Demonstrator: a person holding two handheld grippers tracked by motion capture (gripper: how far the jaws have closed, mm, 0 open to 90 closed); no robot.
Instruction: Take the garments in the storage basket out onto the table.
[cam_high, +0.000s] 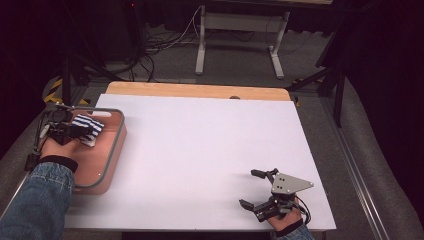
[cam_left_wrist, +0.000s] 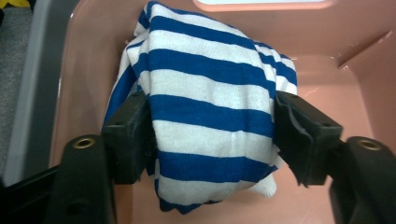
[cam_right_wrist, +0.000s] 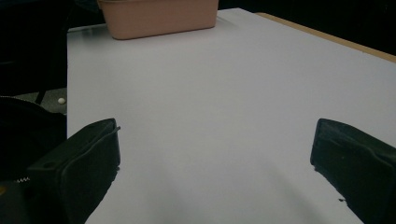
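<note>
Inside the pink bin at the counter's left edge, the striped cloth sits clamped between the left gripper's jaws. Delivery looks nearly done; only release remains. The right gripper rests wide open, well apart.

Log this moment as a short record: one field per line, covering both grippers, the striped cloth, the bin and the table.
left gripper: shut on the striped cloth, inside the bin
striped cloth: blue and white, bunched, clamped from both sides
bin: pink, at the table's left edge
right gripper: open, empty, low over the table near its front right corner
table: white top, wooden strip along the far edge
</note>
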